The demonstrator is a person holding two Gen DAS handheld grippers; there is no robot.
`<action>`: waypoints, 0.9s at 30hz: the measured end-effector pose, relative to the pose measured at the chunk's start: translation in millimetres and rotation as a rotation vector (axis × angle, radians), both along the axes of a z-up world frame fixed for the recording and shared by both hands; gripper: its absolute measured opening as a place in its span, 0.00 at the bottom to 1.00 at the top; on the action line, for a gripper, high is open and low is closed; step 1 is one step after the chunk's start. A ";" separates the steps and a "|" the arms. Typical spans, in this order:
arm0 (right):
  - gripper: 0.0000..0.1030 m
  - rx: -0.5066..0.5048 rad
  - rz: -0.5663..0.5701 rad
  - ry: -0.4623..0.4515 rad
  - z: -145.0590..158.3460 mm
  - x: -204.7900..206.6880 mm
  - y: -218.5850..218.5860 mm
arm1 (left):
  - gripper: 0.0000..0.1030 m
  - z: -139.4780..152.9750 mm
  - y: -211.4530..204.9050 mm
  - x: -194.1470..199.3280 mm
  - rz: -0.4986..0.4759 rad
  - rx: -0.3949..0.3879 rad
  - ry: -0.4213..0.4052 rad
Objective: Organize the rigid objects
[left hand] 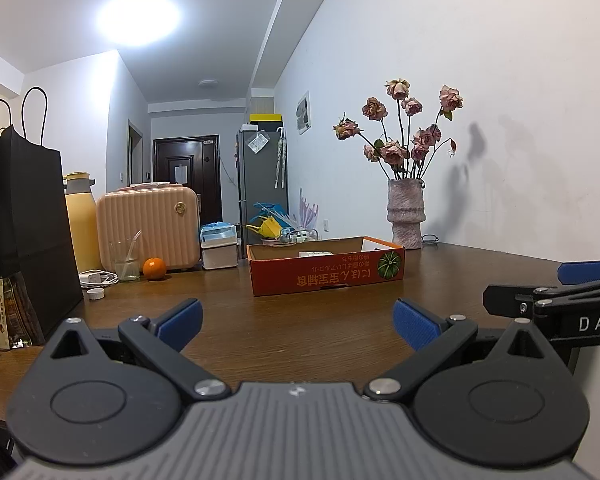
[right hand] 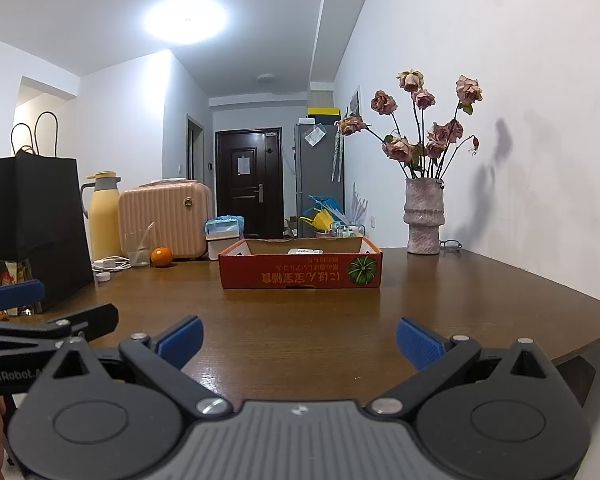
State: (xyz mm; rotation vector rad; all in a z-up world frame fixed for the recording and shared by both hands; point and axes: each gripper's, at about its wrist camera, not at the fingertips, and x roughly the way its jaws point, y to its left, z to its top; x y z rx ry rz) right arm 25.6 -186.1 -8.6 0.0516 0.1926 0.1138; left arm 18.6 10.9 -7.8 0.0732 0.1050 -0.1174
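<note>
Brown wood table [right hand: 300, 320] fills the lower half of both wrist views, with two black claws with blue pads held low over its near edge, side by side and close together. Left claw [left hand: 298, 324] is spread wide and holds nothing; right claw [right hand: 300, 340] is likewise wide apart and empty. Ahead, well apart from both claws, sits a shallow red box [right hand: 300, 268] with a small white item [right hand: 306, 251] lying inside; what that item is cannot be told. To the left stand a black bag [right hand: 40, 232], a yellow flask [right hand: 104, 220], a pink case [right hand: 164, 220], a glass [right hand: 138, 248] with a straw, an orange [right hand: 162, 257], a white cable [right hand: 110, 265] and a small white cap [right hand: 103, 277]. To the right, near the wall, a vase [right hand: 423, 216] of dried roses stands with spectacles [right hand: 451, 245] beside it. Likely risks: the claws sit so close that they may knock each other when either reaches out; a reach to the left could tip the glass or set the orange rolling; a sweep to the right could topple the tall vase or crush the spectacles; the light box may slide if pushed rather than gripped
</note>
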 end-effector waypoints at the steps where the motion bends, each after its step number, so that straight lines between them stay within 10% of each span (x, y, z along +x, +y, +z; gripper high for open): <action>1: 1.00 0.000 -0.001 0.000 0.2 0.3 0.0 | 1.00 -0.2 0.0 0.1 0.000 0.000 0.000; 27: 1.00 0.006 -0.007 0.002 -2.1 -0.9 -1.2 | 1.00 -0.3 0.0 -0.2 -0.001 0.001 0.000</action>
